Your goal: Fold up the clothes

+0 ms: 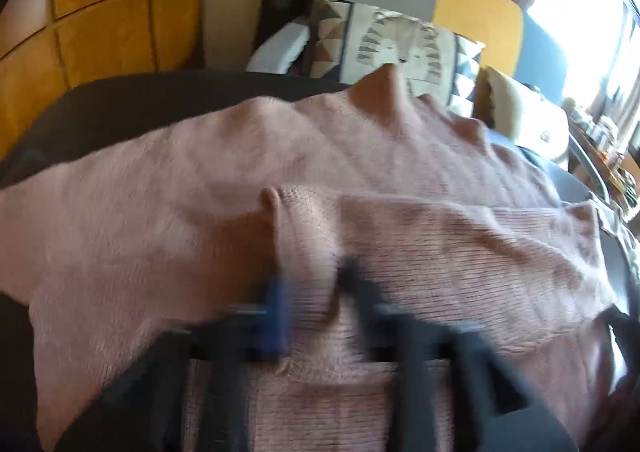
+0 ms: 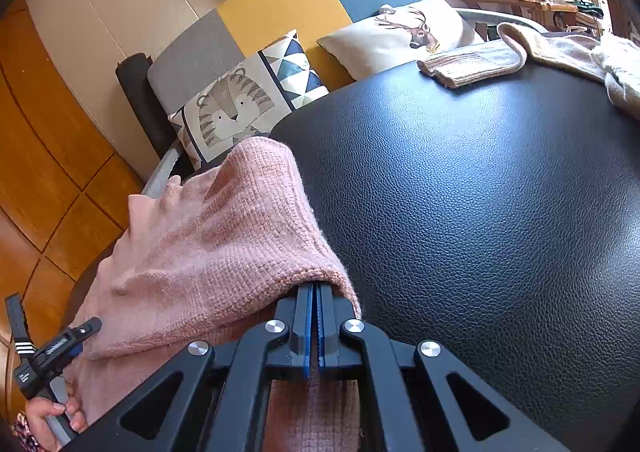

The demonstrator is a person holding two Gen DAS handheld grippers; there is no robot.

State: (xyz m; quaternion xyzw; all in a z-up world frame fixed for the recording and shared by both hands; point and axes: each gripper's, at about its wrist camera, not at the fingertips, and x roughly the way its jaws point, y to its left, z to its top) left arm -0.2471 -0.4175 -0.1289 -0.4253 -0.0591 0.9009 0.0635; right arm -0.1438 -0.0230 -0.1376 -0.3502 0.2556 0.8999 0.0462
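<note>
Pink sweater (image 2: 224, 236) fuzzy knit; table (image 2: 500, 212) glossy black pebbled leatherette.

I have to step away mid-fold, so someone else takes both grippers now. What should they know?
Right gripper: jaws shut on the pink sweater edge, lifted over the black table.
Left gripper: jaws nearly closed around a raised pleat of the same sweater; frame blurred, so grip unconfirmed.
Beige knit garment lies at the table's far side, apparently unfolded.
Done: sweater picked up at two points. Left: complete its fold, then the beige one.
</note>
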